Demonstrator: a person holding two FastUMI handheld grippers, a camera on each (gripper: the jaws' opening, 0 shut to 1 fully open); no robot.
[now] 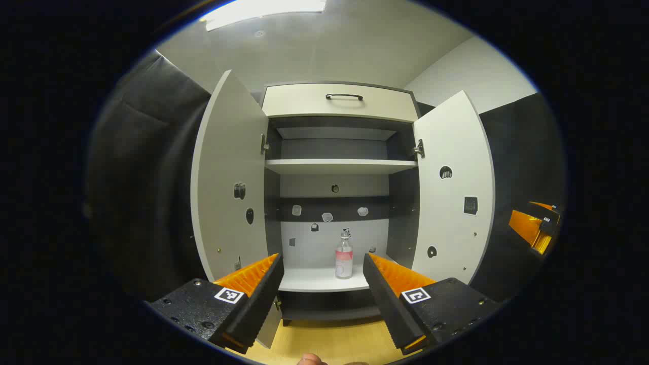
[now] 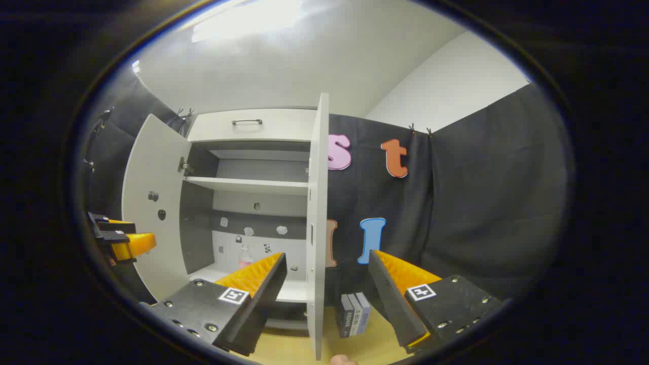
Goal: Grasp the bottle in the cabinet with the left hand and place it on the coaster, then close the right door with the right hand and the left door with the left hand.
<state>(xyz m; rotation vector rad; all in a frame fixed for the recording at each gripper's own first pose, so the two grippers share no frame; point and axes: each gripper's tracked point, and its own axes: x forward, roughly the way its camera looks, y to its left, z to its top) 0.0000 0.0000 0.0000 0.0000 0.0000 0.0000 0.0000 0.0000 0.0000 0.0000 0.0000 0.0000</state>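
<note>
A clear bottle (image 1: pixel 344 259) with a pale pink label stands upright on the bottom shelf of the open cabinet (image 1: pixel 337 167). My left gripper (image 1: pixel 323 281) is open and faces it from outside the cabinet, some way short of it. Both doors hang open: the left door (image 1: pixel 230 177) and the right door (image 1: pixel 454 187). In the right gripper view the right door (image 2: pixel 317 223) stands edge-on, and my right gripper (image 2: pixel 327 284) is open astride that edge without touching it. The bottle (image 2: pixel 245 256) peeks out behind the left finger there. The left gripper (image 2: pixel 119 238) is seen at far left.
A drawer with a dark handle (image 1: pixel 344 96) tops the cabinet. Small stickers dot the back panel and door insides. A few small upright boxes (image 2: pixel 353 314) stand on the wooden tabletop (image 2: pixel 284 350) right of the right door. The other gripper (image 1: pixel 535 225) shows at far right.
</note>
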